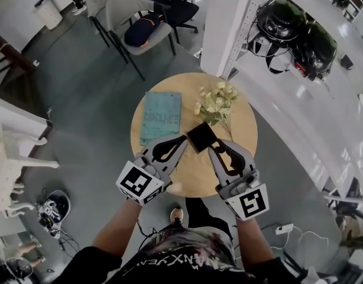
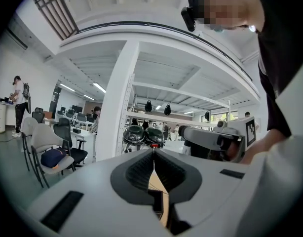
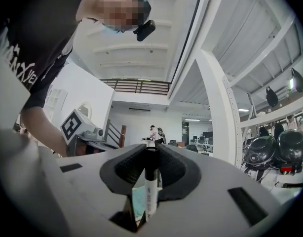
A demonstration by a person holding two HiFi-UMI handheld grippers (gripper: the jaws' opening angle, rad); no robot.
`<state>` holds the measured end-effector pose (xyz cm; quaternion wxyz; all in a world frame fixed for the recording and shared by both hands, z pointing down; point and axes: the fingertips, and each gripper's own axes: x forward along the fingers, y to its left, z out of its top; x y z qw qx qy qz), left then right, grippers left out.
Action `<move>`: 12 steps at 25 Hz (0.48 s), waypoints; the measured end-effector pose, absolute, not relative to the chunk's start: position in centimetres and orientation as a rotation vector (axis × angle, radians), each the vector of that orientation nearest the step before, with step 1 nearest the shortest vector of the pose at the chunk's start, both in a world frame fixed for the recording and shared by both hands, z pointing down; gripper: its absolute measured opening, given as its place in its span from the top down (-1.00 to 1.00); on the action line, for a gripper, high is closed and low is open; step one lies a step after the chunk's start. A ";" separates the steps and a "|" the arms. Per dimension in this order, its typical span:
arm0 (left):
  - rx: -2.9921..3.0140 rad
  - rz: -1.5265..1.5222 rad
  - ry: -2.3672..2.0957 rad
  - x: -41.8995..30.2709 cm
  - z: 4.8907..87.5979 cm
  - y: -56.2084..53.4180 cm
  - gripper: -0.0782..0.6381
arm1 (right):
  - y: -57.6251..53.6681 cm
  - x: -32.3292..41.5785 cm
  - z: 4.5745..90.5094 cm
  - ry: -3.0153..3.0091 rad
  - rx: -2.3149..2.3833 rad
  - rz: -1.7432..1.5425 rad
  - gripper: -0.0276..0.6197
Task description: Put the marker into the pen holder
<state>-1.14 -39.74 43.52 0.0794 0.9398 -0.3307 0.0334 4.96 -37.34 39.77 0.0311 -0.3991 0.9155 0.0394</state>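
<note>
On the round wooden table (image 1: 243, 136) stands a black square pen holder (image 1: 201, 136). My left gripper (image 1: 182, 141) reaches to the holder's left corner; in the left gripper view its jaws (image 2: 154, 152) meet with nothing between them. My right gripper (image 1: 213, 145) sits just right of the holder. In the right gripper view it (image 3: 151, 154) is shut on a marker (image 3: 150, 191), which stands upright with a white barrel and a black cap on top. The marker is hidden in the head view.
A teal book (image 1: 161, 116) lies on the table's left part, and a bunch of pale flowers (image 1: 216, 102) lies behind the holder. A white shelf (image 1: 300, 90) with dark helmets (image 1: 294, 34) runs along the right. Chairs (image 1: 134, 16) stand beyond the table.
</note>
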 end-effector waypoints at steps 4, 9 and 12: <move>2.811 0.129 -0.989 -0.7 44.8 -40.5 0.72 | -38.6 5.0 40.6 2.824 -1.236 0.106 0.69; 2.800 0.145 -0.989 -0.3 46.1 -41.2 0.72 | -39.7 5.1 41.7 2.820 -1.255 0.096 0.69; 2.800 0.160 -0.988 0.0 46.9 -41.5 0.72 | -40.2 5.4 42.7 2.823 -1.280 0.106 0.69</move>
